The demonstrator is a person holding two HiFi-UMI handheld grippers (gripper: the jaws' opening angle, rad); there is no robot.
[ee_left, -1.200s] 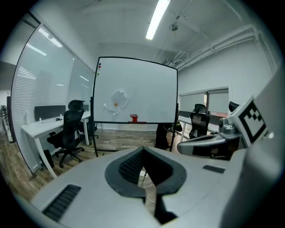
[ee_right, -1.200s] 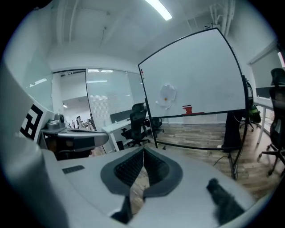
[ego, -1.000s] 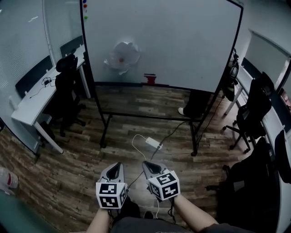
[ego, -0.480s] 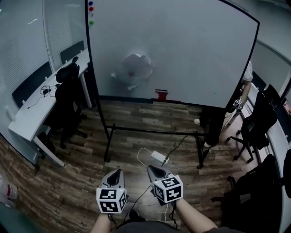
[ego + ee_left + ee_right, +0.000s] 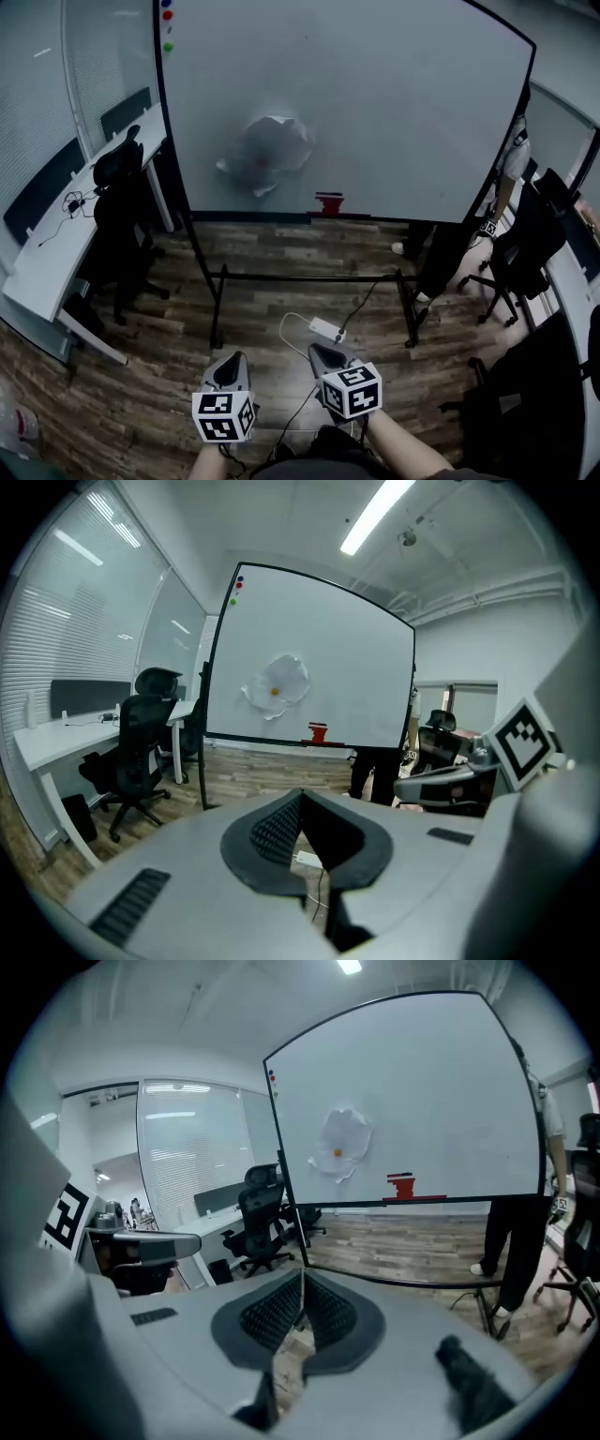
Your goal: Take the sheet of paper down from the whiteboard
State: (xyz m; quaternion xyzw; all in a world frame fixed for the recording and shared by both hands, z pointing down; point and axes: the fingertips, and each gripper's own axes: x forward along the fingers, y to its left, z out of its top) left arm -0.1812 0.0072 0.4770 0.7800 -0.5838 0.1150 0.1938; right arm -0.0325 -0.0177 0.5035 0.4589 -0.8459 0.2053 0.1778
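Ahead, crumpled white sheet of paper [image 5: 267,150] hangs on the large white whiteboard [image 5: 403,112], left of centre near its bottom edge, small orange dot [image 5: 274,691] at its middle. Left gripper [image 5: 234,357] and right gripper [image 5: 317,350] both clenched, empty, side by side, well apart from the sheet.

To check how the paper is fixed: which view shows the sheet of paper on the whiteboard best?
The left gripper view: the sheet of paper is sharp there, its crumpled edge and the orange spot at its middle plain. The head view shows it larger but blurred; the right gripper view, smaller.
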